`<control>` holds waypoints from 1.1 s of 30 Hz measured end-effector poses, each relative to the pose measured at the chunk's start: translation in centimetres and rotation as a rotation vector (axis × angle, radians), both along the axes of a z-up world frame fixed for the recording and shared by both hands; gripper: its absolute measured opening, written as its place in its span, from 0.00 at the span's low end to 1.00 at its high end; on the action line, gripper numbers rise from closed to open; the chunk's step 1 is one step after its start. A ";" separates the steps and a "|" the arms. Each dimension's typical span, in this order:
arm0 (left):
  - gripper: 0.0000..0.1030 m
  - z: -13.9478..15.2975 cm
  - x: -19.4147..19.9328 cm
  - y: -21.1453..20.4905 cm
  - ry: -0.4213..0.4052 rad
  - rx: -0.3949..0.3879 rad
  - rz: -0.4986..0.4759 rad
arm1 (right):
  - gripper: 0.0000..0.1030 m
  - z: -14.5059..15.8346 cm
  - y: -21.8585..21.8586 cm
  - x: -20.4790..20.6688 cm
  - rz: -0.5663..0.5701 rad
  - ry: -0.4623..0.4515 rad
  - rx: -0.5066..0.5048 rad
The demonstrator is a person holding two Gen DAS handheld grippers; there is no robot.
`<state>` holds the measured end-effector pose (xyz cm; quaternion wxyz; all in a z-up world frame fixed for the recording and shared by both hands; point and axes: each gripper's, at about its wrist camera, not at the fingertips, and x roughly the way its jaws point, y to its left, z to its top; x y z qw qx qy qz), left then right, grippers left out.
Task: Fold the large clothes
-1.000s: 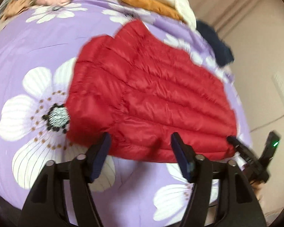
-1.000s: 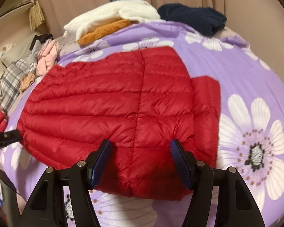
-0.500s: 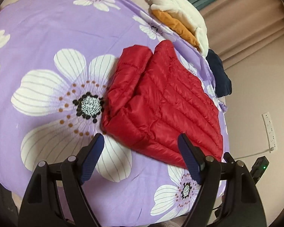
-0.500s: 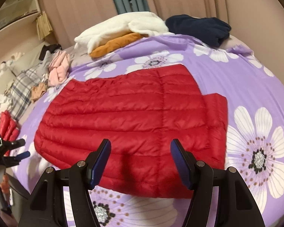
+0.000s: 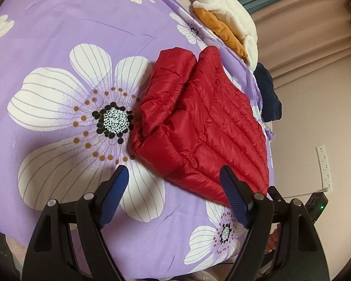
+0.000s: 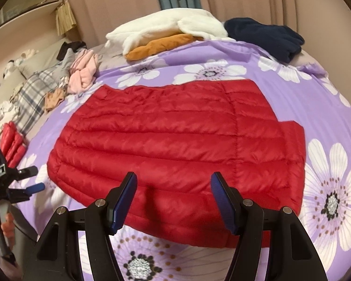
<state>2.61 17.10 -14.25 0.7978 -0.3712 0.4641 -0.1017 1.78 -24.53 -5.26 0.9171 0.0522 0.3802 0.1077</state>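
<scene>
A red quilted down jacket (image 6: 175, 138) lies folded flat on the purple flowered bedspread (image 6: 316, 98); it also shows in the left wrist view (image 5: 199, 126). My right gripper (image 6: 174, 182) is open and empty, held above the jacket's near edge. My left gripper (image 5: 174, 175) is open and empty, held above the bedspread (image 5: 58, 46) just off the jacket's near corner. The left gripper also shows at the left edge of the right wrist view (image 6: 32, 180).
A white and orange pile of clothes (image 6: 166, 35) and a navy garment (image 6: 264, 35) lie at the far edge of the bed. Pink, plaid and other clothes (image 6: 58, 82) lie at the left, with a folded red item (image 6: 11, 140). A wall socket (image 5: 324, 166) is at right.
Both grippers have pulled back and up from the jacket, which now looks smaller and lies still. Both stayed open.
</scene>
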 end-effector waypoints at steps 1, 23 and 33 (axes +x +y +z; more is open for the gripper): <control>0.78 -0.1 0.0 0.1 0.001 -0.012 0.000 | 0.64 0.1 0.2 0.1 0.005 -0.002 -0.001; 0.79 -1.0 1.2 -0.3 0.009 -0.072 -0.026 | 0.64 0.7 3.9 1.6 0.085 -0.026 -0.008; 0.79 -2.5 3.6 -0.6 0.041 -0.121 -0.023 | 0.64 -0.1 4.4 3.1 0.093 -0.003 0.009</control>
